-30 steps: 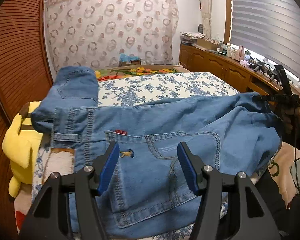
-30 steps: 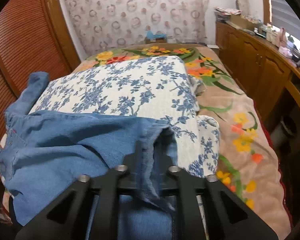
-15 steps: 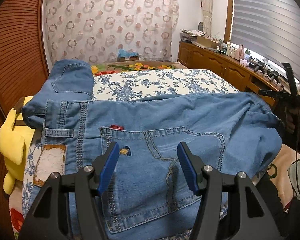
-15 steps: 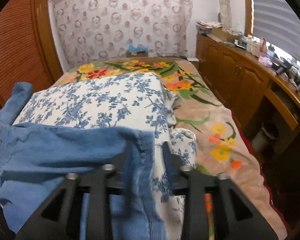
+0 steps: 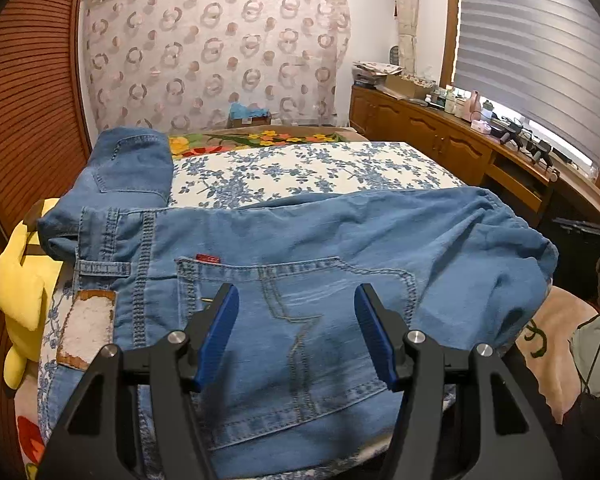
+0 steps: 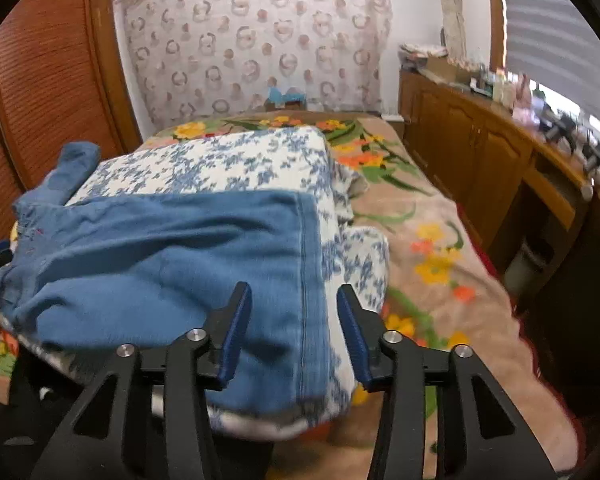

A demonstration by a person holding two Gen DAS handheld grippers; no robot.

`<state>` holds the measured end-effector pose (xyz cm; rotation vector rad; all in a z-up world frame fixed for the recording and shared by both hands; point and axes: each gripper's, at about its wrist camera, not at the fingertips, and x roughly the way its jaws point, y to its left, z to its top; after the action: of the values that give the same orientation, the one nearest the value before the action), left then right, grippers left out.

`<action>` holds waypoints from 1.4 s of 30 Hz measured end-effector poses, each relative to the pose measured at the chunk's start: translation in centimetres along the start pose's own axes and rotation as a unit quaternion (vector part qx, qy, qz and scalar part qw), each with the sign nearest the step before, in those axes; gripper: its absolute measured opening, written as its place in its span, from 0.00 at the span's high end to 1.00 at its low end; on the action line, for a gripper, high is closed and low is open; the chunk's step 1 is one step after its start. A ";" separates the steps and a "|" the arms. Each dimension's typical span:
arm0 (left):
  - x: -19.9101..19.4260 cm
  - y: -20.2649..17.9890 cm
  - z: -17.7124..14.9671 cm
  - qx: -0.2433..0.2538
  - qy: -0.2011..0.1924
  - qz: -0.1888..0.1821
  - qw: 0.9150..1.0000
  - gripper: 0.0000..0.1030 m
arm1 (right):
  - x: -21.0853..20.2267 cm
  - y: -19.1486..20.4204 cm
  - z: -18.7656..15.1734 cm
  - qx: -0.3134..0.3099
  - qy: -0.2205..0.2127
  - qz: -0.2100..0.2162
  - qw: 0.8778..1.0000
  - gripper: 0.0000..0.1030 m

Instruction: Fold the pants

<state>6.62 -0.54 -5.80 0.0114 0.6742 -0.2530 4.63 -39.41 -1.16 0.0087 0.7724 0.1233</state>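
Observation:
Blue denim pants (image 5: 292, 264) lie across the near end of the blue-flowered white quilt (image 5: 300, 168), waist and back pocket toward me, one part folded up at the far left (image 5: 128, 168). My left gripper (image 5: 296, 320) is open and empty just above the back pocket. In the right wrist view the pants (image 6: 172, 256) lie flat, their hem edge running toward me. My right gripper (image 6: 292, 320) is open and empty over that hem end.
A yellow plush toy (image 5: 20, 280) lies at the bed's left edge. A wooden cabinet run (image 5: 460, 144) with clutter stands along the right under the blinds. A flowered tan blanket (image 6: 428, 240) covers the bed's right side. A slatted wooden wall (image 6: 48, 80) is at the left.
My right gripper opened and let go of the pants' hem end, which now lies flat on the quilt. The left gripper stayed open over the back pocket.

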 end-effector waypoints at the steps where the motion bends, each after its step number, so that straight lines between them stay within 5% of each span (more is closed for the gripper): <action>1: -0.1 -0.3 0.1 0.002 -0.002 -0.001 1.000 0.42 | -0.1 -0.2 -0.2 0.004 0.002 0.003 1.000 0.53; 28: 0.3 -2.1 -1.0 -0.004 0.001 -0.014 1.000 0.42 | 0.8 0.4 -3.4 0.029 0.039 0.012 0.999 0.53; 30: 0.4 -1.9 -1.1 -0.007 0.001 -0.014 1.000 0.42 | 0.5 0.6 -3.5 0.021 0.035 0.008 0.999 0.83; 33: 0.5 -1.8 -1.2 -0.011 0.001 -0.014 1.000 0.42 | -0.3 0.7 -3.0 0.016 0.015 0.023 0.999 0.94; 42: -1.2 0.1 -0.8 -0.032 -0.022 -0.006 0.999 0.42 | -4.0 6.9 3.6 -0.071 -0.058 0.089 0.992 1.00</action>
<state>5.25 -0.14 -5.69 -0.0606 0.6379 -0.2428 3.58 -32.90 4.56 -0.0502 0.6442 0.3438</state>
